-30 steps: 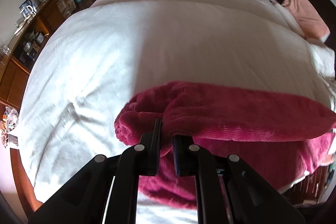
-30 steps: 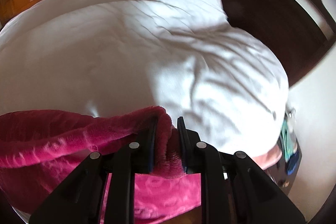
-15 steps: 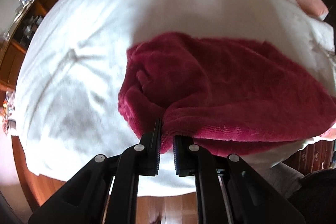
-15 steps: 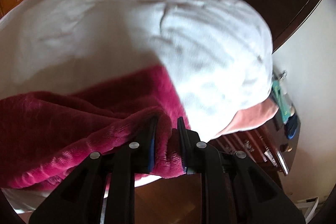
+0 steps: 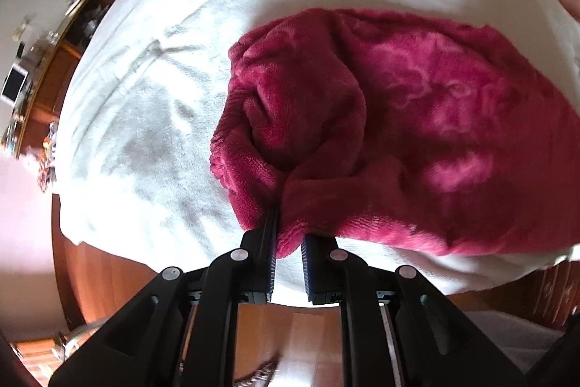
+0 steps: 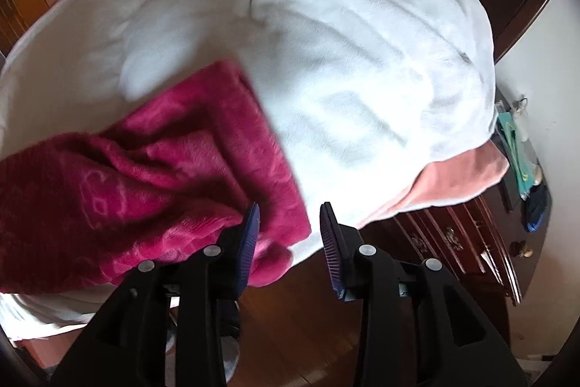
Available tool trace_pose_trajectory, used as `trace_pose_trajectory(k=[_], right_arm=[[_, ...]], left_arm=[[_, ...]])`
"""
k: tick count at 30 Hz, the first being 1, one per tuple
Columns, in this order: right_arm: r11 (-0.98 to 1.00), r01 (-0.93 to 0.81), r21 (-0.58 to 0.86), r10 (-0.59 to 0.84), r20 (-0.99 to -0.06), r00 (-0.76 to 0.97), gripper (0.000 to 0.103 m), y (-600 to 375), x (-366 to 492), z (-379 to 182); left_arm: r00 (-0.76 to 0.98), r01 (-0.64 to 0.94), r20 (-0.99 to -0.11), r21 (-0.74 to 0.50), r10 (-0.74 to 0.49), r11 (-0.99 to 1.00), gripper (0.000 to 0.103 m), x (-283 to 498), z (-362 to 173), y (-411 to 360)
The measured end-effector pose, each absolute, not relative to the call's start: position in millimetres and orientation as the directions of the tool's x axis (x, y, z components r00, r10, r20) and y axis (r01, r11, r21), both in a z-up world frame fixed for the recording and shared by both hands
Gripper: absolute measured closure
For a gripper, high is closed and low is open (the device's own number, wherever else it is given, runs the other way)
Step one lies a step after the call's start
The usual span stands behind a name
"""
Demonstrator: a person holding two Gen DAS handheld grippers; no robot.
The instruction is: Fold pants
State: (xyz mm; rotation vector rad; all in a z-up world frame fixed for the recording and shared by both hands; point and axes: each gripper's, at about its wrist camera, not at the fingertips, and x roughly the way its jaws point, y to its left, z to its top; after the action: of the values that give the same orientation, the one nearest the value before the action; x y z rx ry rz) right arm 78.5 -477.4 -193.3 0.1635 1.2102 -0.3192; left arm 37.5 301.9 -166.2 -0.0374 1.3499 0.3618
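The crimson fleece pants (image 5: 398,118) lie bunched in a doubled layer on the white duvet (image 5: 152,118), near the bed's front edge. My left gripper (image 5: 290,234) points steeply down at that edge. A fold of the pants' hem is still pinched between its pads, and its jaws are just starting to open. In the right wrist view the other end of the pants (image 6: 163,176) rests on the duvet (image 6: 362,60). My right gripper (image 6: 290,223) is opening. Fabric touches only its left finger (image 6: 250,227), and the right pad is bare.
Wooden floor (image 6: 308,314) shows below the bed's edge. A dark chest of drawers (image 6: 471,242) and a pink sheet corner (image 6: 464,176) are at the right. A cluttered wooden dresser (image 5: 54,60) stands at the left. A person's grey-clad leg (image 5: 507,332) is at the lower right.
Both grippers came back toward the bed's front edge and sank, laying the pants down over themselves on the duvet. The right gripper's jaws parted and let go of the fabric.
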Motion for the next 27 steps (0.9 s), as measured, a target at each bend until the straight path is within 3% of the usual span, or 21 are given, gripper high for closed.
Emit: trace_pose_trajectory(k=[4,7,10,15,17,19,22,27], right_arm=[[0.957,0.28,0.078,-0.033,-0.927,0.373,0.064,-485.4,88.4,-186.0],[0.95,0.259,0.174,0.061,-0.918,0.391,0.046,-489.2,102.8,-191.3],[0.921,0.28,0.27,0.153,-0.914,0.376,0.045,-496.1,122.6,-207.5],[0.869,0.309,0.387,0.286,-0.901,0.326,0.046,-490.6,147.3,-240.5],[0.875,0.286,0.391,0.301,-0.901,0.311,0.053,-481.2,151.1,-246.0],[0.896,0.263,0.357,0.275,-0.913,0.301,0.078,-471.8,152.8,-246.9],[0.898,0.253,0.359,0.264,-0.902,0.342,0.085,-470.8,149.6,-234.6],[0.941,0.178,0.287,0.162,-0.846,0.509,0.086,-467.4,132.5,-172.7]], left_arm=[[0.181,-0.285,-0.952,0.191,0.248,0.939,0.09,38.3,-157.4,280.2],[0.193,-0.278,-0.951,0.181,0.24,0.943,0.089,42.1,-151.7,253.4],[0.218,-0.25,-0.951,0.165,0.221,0.954,0.088,46.2,-144.6,220.9],[0.259,-0.213,-0.947,0.135,0.189,0.968,0.069,53.9,-138.8,172.2],[0.266,-0.194,-0.949,0.123,0.173,0.973,0.068,62.0,-139.1,151.2],[0.274,-0.18,-0.948,0.117,0.164,0.977,0.064,68.7,-139.3,135.8],[0.281,-0.172,-0.948,0.101,0.147,0.98,0.06,77.0,-141.6,118.5],[0.266,-0.158,-0.953,0.102,0.142,0.982,0.059,84.3,-149.2,101.1]])
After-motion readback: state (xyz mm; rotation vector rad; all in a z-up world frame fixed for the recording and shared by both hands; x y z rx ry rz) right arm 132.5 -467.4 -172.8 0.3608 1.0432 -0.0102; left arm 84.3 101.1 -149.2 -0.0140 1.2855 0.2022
